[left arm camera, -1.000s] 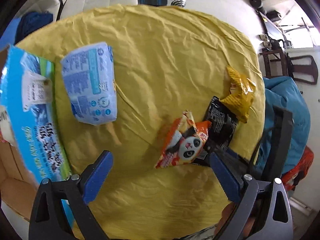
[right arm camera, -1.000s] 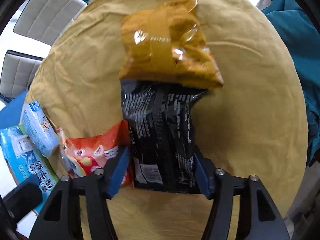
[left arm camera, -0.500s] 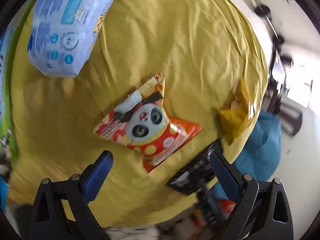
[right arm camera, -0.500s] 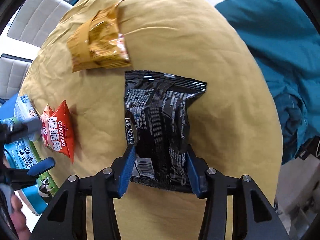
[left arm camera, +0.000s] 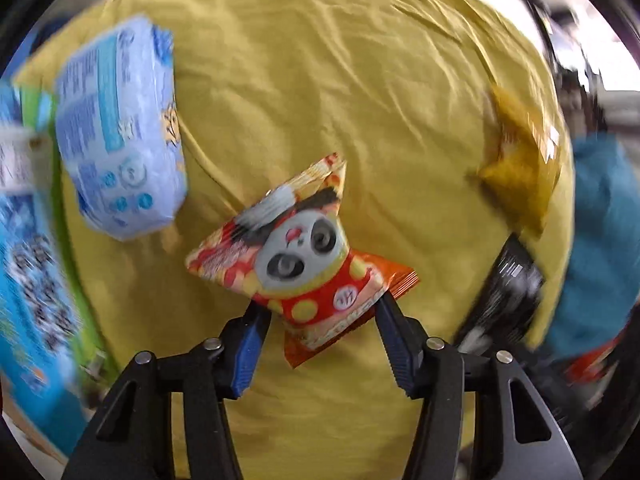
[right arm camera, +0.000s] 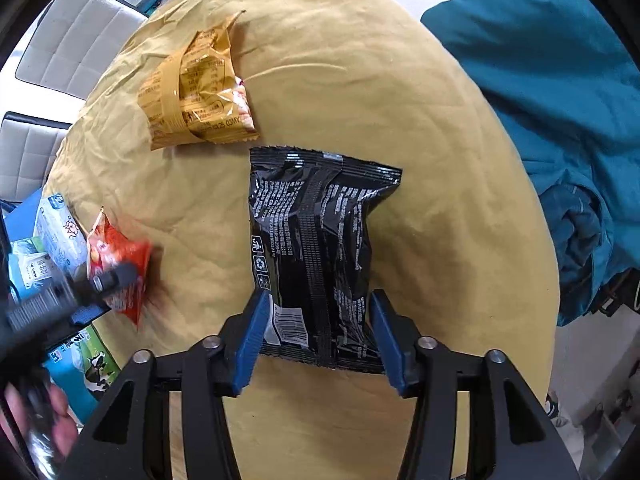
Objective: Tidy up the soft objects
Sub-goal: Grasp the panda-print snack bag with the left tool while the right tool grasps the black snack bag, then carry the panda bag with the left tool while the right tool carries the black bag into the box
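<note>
My left gripper point(left arm camera: 320, 312) is shut on the near end of a red and orange panda snack bag point(left arm camera: 304, 256), above the yellow cloth point(left arm camera: 320, 80). My right gripper point(right arm camera: 316, 320) is shut on the lower end of a black snack bag point(right arm camera: 316, 240). A yellow snack bag point(right arm camera: 196, 92) lies on the cloth beyond the black bag; it also shows in the left wrist view point(left arm camera: 520, 160). The black bag shows blurred at the right of the left wrist view point(left arm camera: 504, 300). The left gripper with the panda bag point(right arm camera: 120, 268) shows at the left of the right wrist view.
A light blue soft pack point(left arm camera: 120, 128) lies at the cloth's left. A blue printed carton point(left arm camera: 28, 280) stands at the left edge. A teal garment point(right arm camera: 560, 120) hangs off the right side. White padded chairs point(right arm camera: 72, 40) stand behind the table.
My left gripper has closed in on the panda bag and shut on it. My right gripper has kept hold of the black bag and drawn it a little away from the yellow bag.
</note>
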{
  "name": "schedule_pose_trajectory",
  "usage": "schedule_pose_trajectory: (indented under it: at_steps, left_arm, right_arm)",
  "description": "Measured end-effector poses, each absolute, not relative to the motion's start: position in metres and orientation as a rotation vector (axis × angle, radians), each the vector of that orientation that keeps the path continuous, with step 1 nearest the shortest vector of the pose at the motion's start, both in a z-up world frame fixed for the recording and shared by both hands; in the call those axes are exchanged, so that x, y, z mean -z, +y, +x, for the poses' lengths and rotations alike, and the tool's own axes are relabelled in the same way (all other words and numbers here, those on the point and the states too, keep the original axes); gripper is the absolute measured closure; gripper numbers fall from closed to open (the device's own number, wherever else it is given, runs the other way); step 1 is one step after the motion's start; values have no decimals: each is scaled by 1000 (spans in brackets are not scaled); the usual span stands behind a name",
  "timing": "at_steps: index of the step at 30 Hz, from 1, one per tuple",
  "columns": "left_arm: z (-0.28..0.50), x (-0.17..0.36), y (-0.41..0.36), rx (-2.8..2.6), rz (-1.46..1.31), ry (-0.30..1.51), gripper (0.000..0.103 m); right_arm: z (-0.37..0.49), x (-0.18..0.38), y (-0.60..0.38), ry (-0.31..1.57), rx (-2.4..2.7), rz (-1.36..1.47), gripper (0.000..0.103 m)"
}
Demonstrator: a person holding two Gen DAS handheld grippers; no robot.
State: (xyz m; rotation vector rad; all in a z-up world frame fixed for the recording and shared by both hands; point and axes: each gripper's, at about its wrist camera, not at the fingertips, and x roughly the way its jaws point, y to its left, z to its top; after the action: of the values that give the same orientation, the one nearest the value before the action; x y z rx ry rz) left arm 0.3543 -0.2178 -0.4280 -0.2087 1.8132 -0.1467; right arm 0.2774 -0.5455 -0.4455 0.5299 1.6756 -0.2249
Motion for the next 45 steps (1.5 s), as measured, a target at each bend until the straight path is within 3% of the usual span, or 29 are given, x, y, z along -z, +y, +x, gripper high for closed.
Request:
schedule_pose_trajectory:
  at_steps: [4, 8, 14, 15, 17, 19, 24, 30, 35, 45]
  left_arm:
    - [341, 420, -227, 226, 58, 1799, 49]
    - [345, 412, -200, 204, -158, 1840, 33]
    - [358, 423, -186, 115, -309, 1820, 33]
    - [359, 429, -190, 105, -318, 1816, 37]
    - [360, 433, -192, 82, -304, 1789, 56]
    - [359, 435, -197, 90, -252, 1763, 59]
    - [346, 427, -213, 164, -24, 1704, 60]
    - [333, 444, -216, 188, 54, 1705, 60]
    - [331, 438, -224, 187, 51, 1679, 62]
    - [289, 358, -211, 220, 94, 1521, 62]
  right_arm:
    - [282, 441, -553, 1657, 231, 538, 31]
    - [286, 450, -556, 1646, 228, 617, 27]
    - [297, 474, -553, 1648, 272, 672, 25]
    - [298, 477, -553, 1643, 284, 680, 26]
    - [296, 477, -554, 1631, 304, 673, 33]
    - [295, 475, -553, 1632, 293, 625, 44]
    - [285, 474, -539, 1691, 197, 532, 47]
    - [293, 482, -522, 1733, 203, 437, 40]
    - [295, 478, -497, 1718, 211, 299, 51]
    - [271, 432, -475, 1626, 130, 369, 55]
